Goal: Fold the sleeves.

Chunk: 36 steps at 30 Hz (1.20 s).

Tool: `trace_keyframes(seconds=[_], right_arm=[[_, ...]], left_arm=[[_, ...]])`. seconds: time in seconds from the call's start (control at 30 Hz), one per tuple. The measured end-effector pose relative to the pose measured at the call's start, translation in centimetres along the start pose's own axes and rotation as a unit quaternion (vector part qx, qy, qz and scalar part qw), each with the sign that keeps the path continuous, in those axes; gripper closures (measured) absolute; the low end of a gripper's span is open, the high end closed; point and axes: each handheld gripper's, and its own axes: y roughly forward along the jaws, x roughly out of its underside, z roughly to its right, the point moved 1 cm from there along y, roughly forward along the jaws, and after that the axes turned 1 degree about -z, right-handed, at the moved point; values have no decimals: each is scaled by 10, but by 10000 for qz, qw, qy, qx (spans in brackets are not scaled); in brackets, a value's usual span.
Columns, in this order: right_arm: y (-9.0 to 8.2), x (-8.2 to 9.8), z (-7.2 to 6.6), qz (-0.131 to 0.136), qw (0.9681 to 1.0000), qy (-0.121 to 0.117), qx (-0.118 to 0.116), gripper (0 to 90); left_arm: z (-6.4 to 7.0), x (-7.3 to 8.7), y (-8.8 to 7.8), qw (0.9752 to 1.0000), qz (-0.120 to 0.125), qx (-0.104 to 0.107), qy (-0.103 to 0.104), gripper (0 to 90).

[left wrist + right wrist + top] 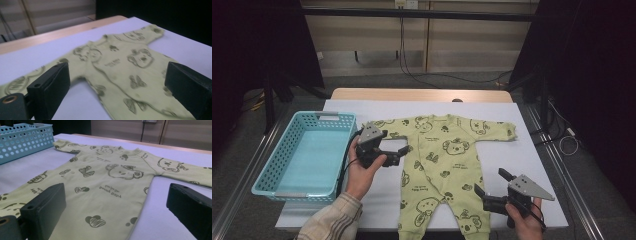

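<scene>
High view: a green baby romper (439, 162) lies spread flat, face up, on the white table (532, 155), likely ready for folding, with a blue basket (304, 152) at its left to receive it; the left gripper (398, 151), jaws spread, hovers by the near sleeve; the right gripper (492, 186), also spread, hangs beside a leg. Left gripper view: wide jaws frame the sleeve and chest (117, 65), holding nothing. Right gripper view: parted jaws aim across the romper (110, 182) toward the basket (22, 141).

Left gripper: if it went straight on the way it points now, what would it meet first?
Probably the light green printed baby romper spread flat on the white table cover; the open left gripper aims at its chest, though depth is unclear.
</scene>
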Motion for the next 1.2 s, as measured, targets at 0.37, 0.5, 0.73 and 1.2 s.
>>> trace_keyframes(seconds=[0.37, 0.5, 0.73, 1.2], right_arm=[[-1, 1, 1, 7, 9999, -66, -89, 18], [0, 2, 0, -38, 9999, -30, -114, 18], [-1, 2, 0, -29, 9998, -96, -170, 18], [0, 3, -3, -78, 9995, -138, -255, 18]], left_arm=[[-24, -22, 22, 9986, -239, -450, 164, 60], [-29, -17, 36, 9976, -310, -610, 93, 60], [-41, -6, 56, 9947, -565, -842, -163, 62], [-72, 8, 82, 9833, -1409, -1099, -342, 200]])
